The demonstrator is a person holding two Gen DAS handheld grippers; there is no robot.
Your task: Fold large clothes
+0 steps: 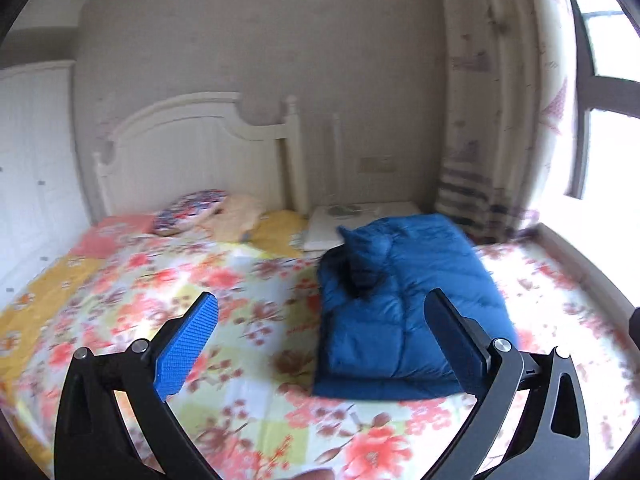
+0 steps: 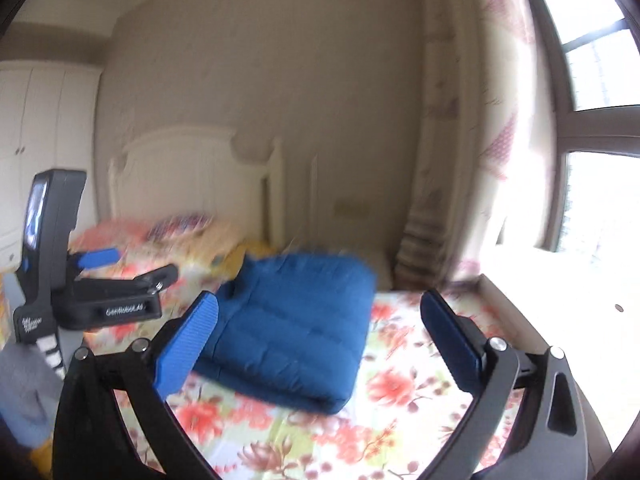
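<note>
Both grippers, left (image 1: pixel 320 344) and right (image 2: pixel 320 344), gape empty; the folded jacket (image 2: pixel 296 328) looks puffy, light, slippery—best pinched at its edge.

Jacket: the folded jacket (image 1: pixel 404 304) lies on the bed (image 1: pixel 248 360), right of centre in the left wrist view and at centre in the right wrist view.
Pillows: two pillows (image 1: pixel 192 211) lie at the head of the bed, left of centre in the frame, behind the jacket.
Headboard: the headboard (image 1: pixel 192 152) stands behind the pillows against the wall.
Nightstand: the nightstand (image 1: pixel 352 220) sits right of the headboard, just behind the jacket.
Curtain: the curtain (image 1: pixel 492 120) hangs at upper right, with the window (image 1: pixel 608 120) to its right.
Wardrobe: the wardrobe (image 1: pixel 32 168) fills the left edge.
Left tool: the left tool (image 1: pixel 320 336) hangs over the bed, its right finger in front of the jacket.
Right tool: the right tool (image 2: pixel 320 336) hangs over the bed, with the jacket between its fingers in the frame.
</note>
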